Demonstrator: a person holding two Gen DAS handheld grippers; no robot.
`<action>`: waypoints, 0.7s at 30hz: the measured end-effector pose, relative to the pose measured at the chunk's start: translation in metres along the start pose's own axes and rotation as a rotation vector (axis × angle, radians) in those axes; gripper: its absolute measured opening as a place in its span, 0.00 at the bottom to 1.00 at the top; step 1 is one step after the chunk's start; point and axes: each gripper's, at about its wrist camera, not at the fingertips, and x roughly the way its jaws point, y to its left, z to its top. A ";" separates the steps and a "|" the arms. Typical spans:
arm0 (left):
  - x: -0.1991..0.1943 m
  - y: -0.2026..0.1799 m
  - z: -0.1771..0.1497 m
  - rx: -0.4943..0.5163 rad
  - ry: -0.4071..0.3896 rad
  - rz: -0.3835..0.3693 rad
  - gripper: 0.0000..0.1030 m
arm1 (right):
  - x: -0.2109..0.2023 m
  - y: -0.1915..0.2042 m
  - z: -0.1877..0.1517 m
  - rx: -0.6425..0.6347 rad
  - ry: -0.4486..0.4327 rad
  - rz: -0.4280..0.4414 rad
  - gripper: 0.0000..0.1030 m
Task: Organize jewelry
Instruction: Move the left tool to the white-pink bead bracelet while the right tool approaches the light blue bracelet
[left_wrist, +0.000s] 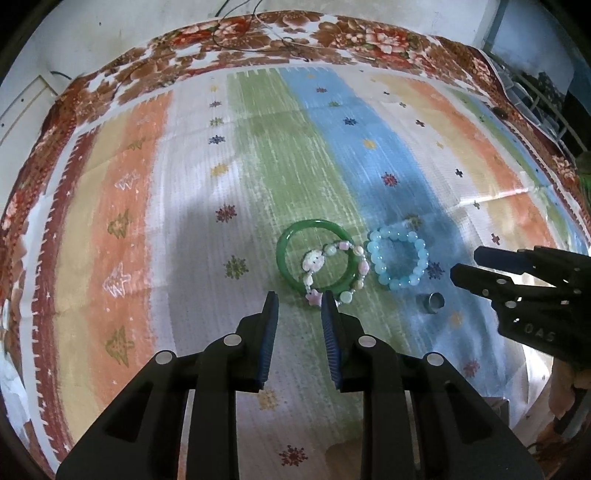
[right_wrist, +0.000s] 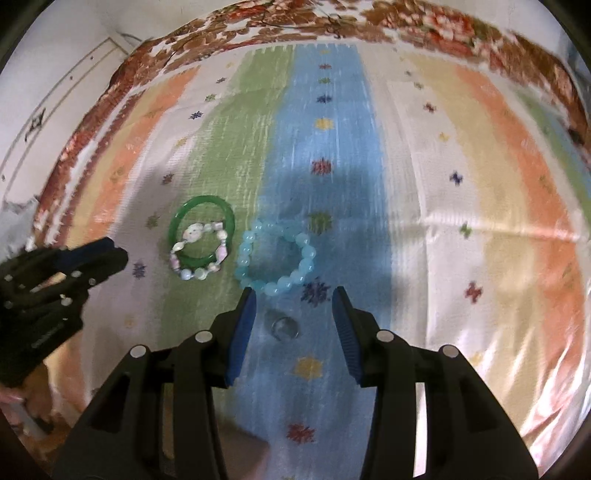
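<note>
Small ring (right_wrist: 282, 326) lies flat on the cloth (right_wrist: 461, 184), just ahead between the open, empty right gripper (right_wrist: 294, 295) fingers; open left gripper (left_wrist: 300, 300) faces the pastel bracelet (left_wrist: 334, 271).

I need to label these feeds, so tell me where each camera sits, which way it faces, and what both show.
Left wrist: rides the left gripper, looking forward and down past its parted fingers at the green bangle and pastel bead bracelet; the right gripper enters at right.
Right wrist: rides the right gripper, facing the blue bead bracelet and small ring; the left gripper enters at left.
Shared: all four pieces on the striped cloth.
</note>
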 end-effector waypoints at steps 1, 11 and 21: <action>0.000 0.000 0.000 0.000 0.001 0.001 0.23 | 0.001 0.001 0.001 -0.006 -0.001 0.001 0.43; 0.024 -0.005 0.012 0.054 0.029 0.049 0.26 | 0.019 -0.001 0.014 -0.005 0.024 0.001 0.47; 0.054 0.002 0.029 0.030 0.078 0.024 0.27 | 0.051 -0.020 0.029 0.076 0.102 0.064 0.48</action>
